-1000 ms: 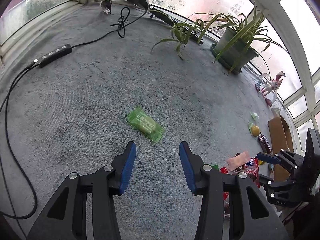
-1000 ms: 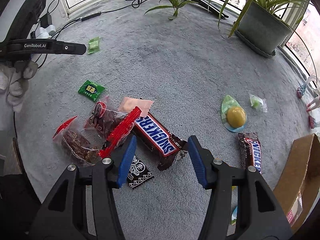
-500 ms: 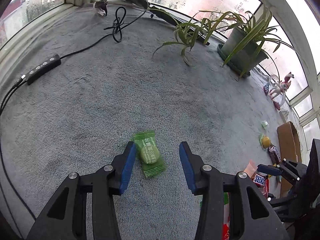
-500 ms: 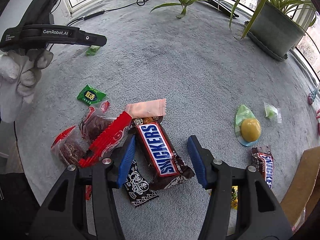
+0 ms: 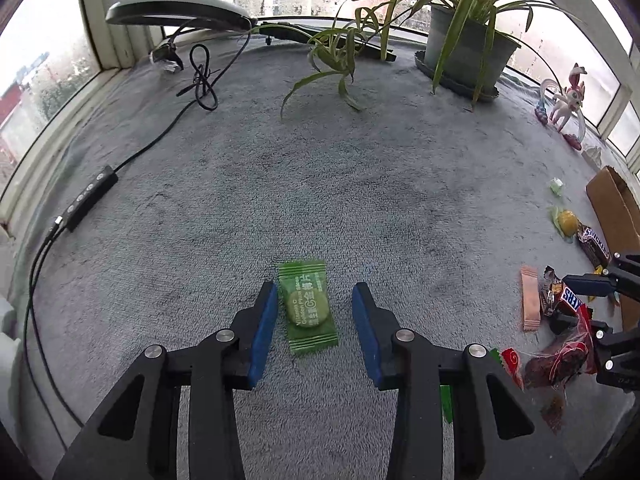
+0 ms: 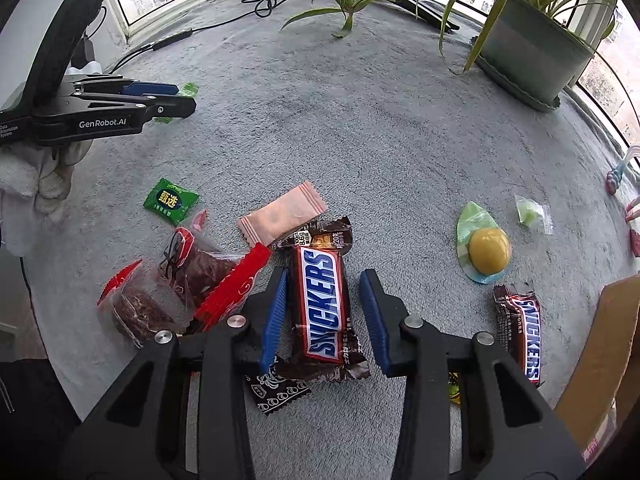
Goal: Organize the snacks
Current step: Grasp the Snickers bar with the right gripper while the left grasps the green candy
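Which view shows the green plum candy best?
Left wrist. The green plum candy lies flat on the grey carpet between the left tongs, its label readable. In the right wrist view only a green corner shows, mostly hidden behind those tongs.

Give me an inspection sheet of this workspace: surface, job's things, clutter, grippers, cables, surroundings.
Surface: grey carpet, bare in the middle.
Job's things: green candy lying apart; Snickers bar in a heap of wrappers; second Snickers, yellow jelly, cardboard box alongside.
Clutter: pony figurine.
Grippers: left gripper straddles the green candy, right gripper straddles the Snickers bar; both have just been closing, pads not yet pressing.
Cables: black cable with inline switch.
Surroundings: windows, potted plant, ring lamp.
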`<state>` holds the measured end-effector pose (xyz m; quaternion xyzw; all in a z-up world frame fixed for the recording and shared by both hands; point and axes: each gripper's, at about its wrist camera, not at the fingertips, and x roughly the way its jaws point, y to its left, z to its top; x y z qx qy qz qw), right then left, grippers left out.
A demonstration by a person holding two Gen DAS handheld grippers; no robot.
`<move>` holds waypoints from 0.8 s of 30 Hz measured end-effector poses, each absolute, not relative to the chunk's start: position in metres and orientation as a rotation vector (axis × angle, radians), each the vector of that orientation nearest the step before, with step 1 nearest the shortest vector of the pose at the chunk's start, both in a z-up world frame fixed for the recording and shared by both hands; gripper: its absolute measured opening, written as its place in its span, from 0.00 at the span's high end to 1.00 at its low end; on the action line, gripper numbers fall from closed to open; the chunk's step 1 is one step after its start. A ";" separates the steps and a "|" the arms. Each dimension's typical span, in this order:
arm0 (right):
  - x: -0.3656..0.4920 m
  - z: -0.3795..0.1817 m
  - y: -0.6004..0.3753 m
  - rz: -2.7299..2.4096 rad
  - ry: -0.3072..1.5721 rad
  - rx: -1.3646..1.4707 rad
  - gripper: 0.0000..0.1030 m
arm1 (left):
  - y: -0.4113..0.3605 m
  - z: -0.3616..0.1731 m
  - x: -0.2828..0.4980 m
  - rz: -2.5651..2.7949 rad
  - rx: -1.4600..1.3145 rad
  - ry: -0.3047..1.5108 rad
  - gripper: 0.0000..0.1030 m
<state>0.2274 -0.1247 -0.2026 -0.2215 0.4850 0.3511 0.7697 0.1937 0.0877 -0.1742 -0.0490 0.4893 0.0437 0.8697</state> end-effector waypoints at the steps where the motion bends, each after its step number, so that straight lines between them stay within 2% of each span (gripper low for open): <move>1: 0.227 -0.202 -0.125 0.759 1.053 -0.478 0.71 | 0.088 -0.175 0.193 0.095 -0.095 1.021 0.70; 4: 0.228 -0.201 -0.127 0.758 1.059 -0.463 0.71 | 0.090 -0.174 0.191 0.099 -0.096 1.016 0.80; 15: 0.229 -0.196 -0.140 0.719 1.052 -0.353 0.71 | 0.085 -0.171 0.179 0.097 -0.109 0.973 0.81; 24: 0.229 -0.175 -0.164 0.680 1.017 -0.230 0.71 | 0.070 -0.144 0.174 0.044 -0.162 0.916 0.81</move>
